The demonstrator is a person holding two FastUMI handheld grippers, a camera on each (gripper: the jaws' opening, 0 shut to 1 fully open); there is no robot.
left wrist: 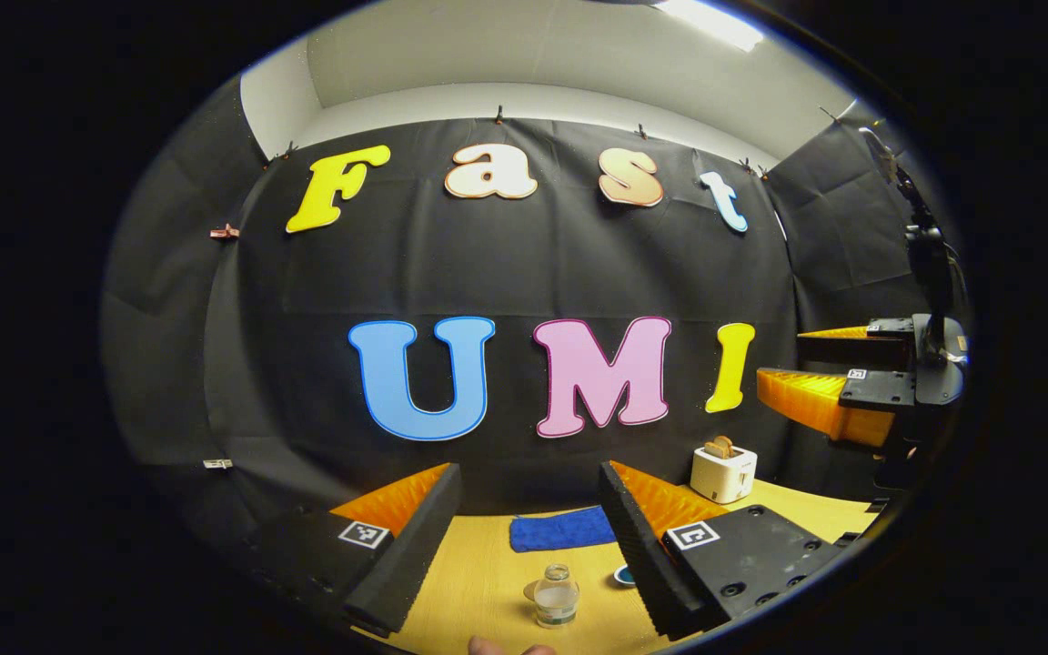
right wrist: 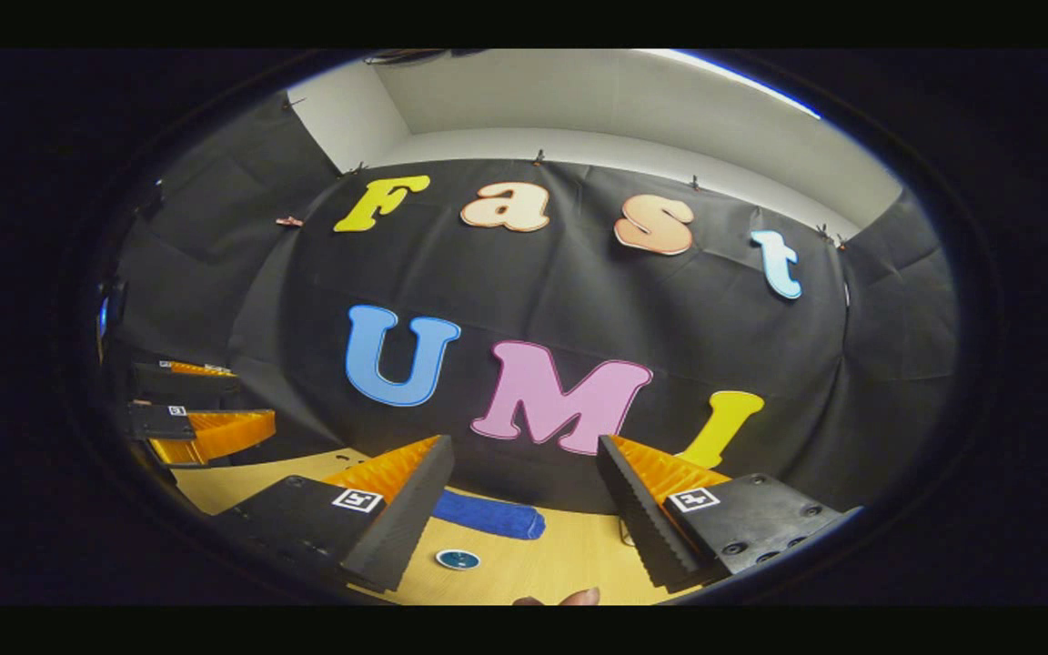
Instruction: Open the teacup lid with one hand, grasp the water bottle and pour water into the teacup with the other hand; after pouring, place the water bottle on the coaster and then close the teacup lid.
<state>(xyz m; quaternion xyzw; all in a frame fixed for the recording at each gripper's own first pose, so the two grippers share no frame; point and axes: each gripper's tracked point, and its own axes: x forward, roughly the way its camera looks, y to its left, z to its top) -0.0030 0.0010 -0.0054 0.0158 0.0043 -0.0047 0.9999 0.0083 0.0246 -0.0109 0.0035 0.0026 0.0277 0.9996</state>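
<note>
Bottle (left wrist: pixel 556 596), coaster (right wrist: pixel 458 559), toaster (left wrist: pixel 722 472), towel (left wrist: pixel 562 529): one each.

Wooden table (left wrist: pixel 488 573), water bottle (left wrist: pixel 556 596), blue cloth (left wrist: pixel 560 529), toaster (left wrist: pixel 722 473), coaster (right wrist: pixel 458 559)

A small clear glass water bottle (left wrist: pixel 555 596) stands upright on the yellow table (left wrist: pixel 488 582), its neck open at the top and water low inside. The coaster (right wrist: pixel 458 559) (a small round disc, dark blue with a pale rim) lies flat on the table, apart from the bottle.
</note>
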